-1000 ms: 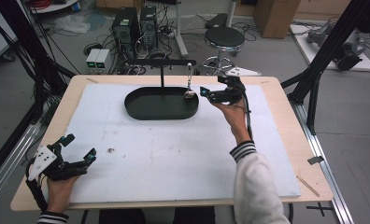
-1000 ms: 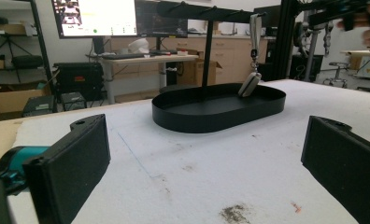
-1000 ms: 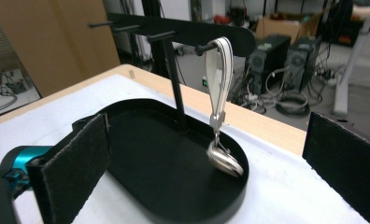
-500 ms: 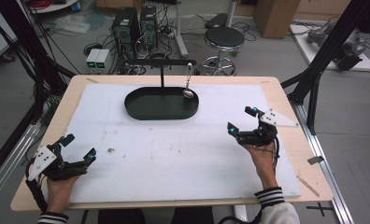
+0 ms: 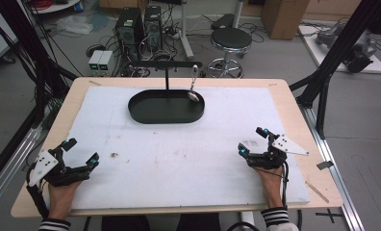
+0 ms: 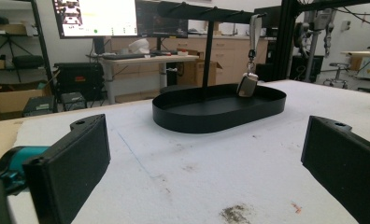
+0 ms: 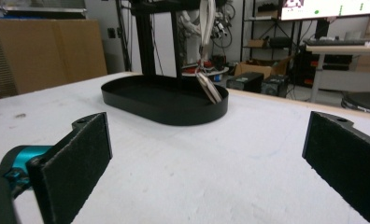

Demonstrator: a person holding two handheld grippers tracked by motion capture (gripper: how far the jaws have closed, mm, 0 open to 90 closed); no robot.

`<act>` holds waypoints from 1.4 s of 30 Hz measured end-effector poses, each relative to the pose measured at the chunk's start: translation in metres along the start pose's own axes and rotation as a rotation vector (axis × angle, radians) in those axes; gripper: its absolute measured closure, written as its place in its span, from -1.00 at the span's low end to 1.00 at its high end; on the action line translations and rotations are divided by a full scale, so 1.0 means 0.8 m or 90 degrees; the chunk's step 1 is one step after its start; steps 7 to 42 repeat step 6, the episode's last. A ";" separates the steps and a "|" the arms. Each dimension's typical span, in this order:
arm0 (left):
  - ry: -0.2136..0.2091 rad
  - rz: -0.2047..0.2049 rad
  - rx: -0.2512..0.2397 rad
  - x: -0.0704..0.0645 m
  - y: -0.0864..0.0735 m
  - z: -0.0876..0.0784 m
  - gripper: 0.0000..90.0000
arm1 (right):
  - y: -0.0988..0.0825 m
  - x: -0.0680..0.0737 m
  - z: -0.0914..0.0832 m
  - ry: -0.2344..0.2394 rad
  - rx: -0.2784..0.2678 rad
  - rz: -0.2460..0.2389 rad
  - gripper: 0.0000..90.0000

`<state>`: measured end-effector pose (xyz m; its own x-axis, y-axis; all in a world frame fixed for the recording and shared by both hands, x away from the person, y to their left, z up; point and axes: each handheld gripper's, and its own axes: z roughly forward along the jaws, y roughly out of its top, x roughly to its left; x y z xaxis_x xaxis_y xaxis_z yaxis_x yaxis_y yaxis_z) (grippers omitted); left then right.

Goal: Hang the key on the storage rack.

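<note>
Keychain (image 5: pixel 193 94) hangs from the black stand (image 5: pixel 166 65), dangling over the oval tray (image 5: pixel 145 113) at the counter's (image 5: pixel 285 103) far middle. Left tool (image 5: pixel 81 155) rests low at the near left corner, jaws wide, gripping nothing. Right tool (image 5: pixel 252 140) sits near right, jaws wide too, hand flat behind it

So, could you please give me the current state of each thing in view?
Left hand-held gripper: open, empty, resting at the near left of the table.
Right hand-held gripper: open, empty, resting at the near right.
Keychain: hanging from the rack's bar over the tray.
Black tray: upright on the white mat, nothing lying in it.
</note>
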<state>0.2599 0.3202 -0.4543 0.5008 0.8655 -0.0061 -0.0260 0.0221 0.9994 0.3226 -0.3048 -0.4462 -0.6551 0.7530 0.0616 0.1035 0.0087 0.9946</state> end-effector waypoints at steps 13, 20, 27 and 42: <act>0.000 0.002 -0.001 0.000 0.000 0.000 -0.96 | -0.007 0.003 -0.002 -0.009 -0.008 -0.001 -0.99; 0.000 0.002 -0.001 0.000 0.000 0.000 -0.96 | -0.007 0.003 -0.002 -0.009 -0.008 -0.001 -0.99; 0.000 0.002 -0.001 0.000 0.000 0.000 -0.96 | -0.007 0.003 -0.002 -0.009 -0.008 -0.001 -0.99; 0.000 0.002 -0.001 0.000 0.000 0.000 -0.96 | -0.007 0.003 -0.002 -0.009 -0.008 -0.001 -0.99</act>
